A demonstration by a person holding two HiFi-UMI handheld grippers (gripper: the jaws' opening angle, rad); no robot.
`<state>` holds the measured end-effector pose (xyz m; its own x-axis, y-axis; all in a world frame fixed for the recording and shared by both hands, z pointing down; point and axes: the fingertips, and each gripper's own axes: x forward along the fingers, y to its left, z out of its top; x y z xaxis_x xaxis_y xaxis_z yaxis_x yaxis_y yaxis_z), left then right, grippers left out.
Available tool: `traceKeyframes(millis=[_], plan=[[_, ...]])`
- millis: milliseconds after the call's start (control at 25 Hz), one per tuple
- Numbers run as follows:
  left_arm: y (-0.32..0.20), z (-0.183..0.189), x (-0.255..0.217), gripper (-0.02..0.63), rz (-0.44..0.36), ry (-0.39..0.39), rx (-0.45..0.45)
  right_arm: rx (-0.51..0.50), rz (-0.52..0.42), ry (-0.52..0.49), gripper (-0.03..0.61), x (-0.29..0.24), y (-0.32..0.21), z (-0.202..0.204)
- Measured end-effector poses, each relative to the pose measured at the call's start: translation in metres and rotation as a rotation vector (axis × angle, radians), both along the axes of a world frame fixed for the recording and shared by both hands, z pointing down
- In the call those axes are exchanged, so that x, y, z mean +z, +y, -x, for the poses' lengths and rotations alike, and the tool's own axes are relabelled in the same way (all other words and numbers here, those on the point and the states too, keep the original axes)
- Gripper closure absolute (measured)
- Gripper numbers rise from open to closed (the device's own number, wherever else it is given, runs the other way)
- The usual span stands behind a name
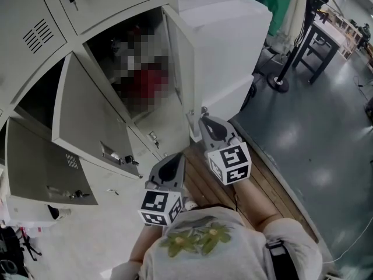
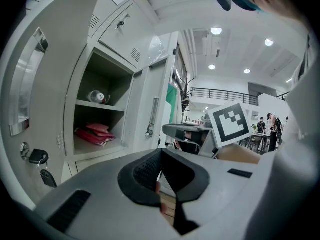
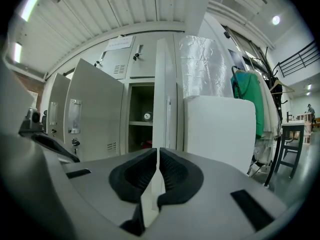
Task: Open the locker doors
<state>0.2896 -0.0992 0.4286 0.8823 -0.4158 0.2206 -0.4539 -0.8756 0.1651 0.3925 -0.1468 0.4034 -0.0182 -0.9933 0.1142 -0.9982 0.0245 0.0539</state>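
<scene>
A: What crowded the right gripper (image 3: 157, 154) at that moment?

B: Just right of the lockers (image 1: 35, 16) stood a tall, smooth white block (image 1: 233, 45), close behind the swung-out locker door (image 1: 180, 63). Crinkled silver foil (image 3: 202, 66) showed above the block. Further right hung a green cloth (image 1: 274, 2). A black pole on a round base (image 1: 280, 81) and a dark table (image 1: 320, 42) stood on the glossy grey floor (image 1: 315, 139).

A: And the door itself?

B: It belonged to the open right-hand compartment and stood edge-on to the gripper. The gripper's ribbed black pads were clamped on its thin sheet-metal edge, near the lower corner.

A: The left gripper (image 1: 179, 157)?

B: Its jaws were pressed together with nothing between them. It was held clear of the doors, above the strip of wooden planks (image 1: 201, 185) at the lockers' foot.

A: Were other doors open?

B: Two. A second door (image 1: 87, 115) and a third door (image 1: 46, 168) stood ajar to the left. Both were flat, pale grey painted metal, each with a recessed handle. A key (image 1: 131, 160) hung in the second door's lock. Vent slits (image 1: 38, 34) were cut into a shut door above.

A: Anything inside?

B: Soft-looking red things (image 2: 95, 133) lay on the lower shelf. A small round object (image 2: 97, 96) sat on the upper one, and I couldn't tell what it was.
</scene>
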Motion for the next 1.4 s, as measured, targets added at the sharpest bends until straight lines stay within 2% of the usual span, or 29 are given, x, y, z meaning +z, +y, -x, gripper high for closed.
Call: traceKeyframes(millis=[200, 440, 1120, 1400], plan=[[0.0, 0.005, -0.001, 0.584, 0.0, 0.004, -0.004, -0.071, -0.017, -0.076, 0.541, -0.001, 0.008, 0.023], [0.001, 0.012, -0.001, 0.584, 0.008, 0.008, 0.0, -0.138, -0.015, -0.115, 0.545, 0.001, 0.014, 0.05], [0.008, 0.035, -0.019, 0.584, -0.003, 0.019, 0.05, -0.105, 0.033, -0.102, 0.548, 0.003, 0.028, 0.078], [0.006, 0.044, -0.029, 0.586, -0.016, 0.038, 0.052, -0.125, 0.027, -0.072, 0.548, -0.009, 0.023, 0.092]])
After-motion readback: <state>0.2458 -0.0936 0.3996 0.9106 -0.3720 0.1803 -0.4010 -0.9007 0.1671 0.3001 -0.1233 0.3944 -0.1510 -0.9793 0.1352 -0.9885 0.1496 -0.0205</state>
